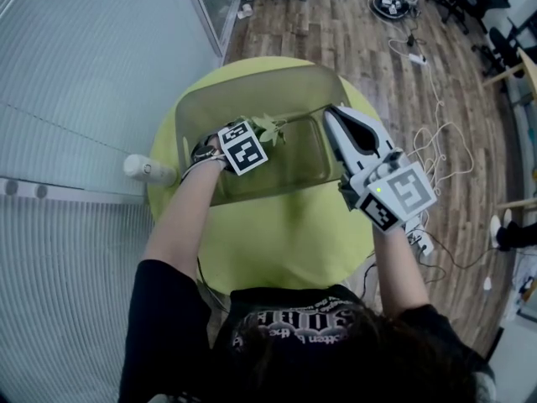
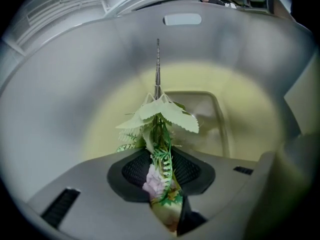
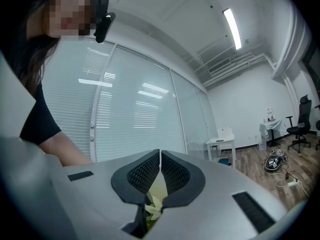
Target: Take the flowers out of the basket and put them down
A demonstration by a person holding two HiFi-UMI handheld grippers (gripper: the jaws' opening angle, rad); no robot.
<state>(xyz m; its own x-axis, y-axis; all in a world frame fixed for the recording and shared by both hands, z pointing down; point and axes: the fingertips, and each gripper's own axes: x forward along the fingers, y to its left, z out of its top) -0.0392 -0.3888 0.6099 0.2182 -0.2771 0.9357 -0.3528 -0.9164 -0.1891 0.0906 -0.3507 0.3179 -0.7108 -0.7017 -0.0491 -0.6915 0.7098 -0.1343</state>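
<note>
Head cam overhead; L cam in basket point(image 2: 70, 94), shared; R cam level.

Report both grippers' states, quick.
Left gripper: closed on the flowers.
Right gripper: closed, nothing gripped.

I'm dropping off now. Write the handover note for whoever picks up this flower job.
Left gripper: closed on a flower sprig, down inside the translucent basket.
Right gripper: jaws together, held level by the basket's right rim.
Done: sprig gripped.
To do: lift it out of the basket and lay it on the yellow-green table.
</note>
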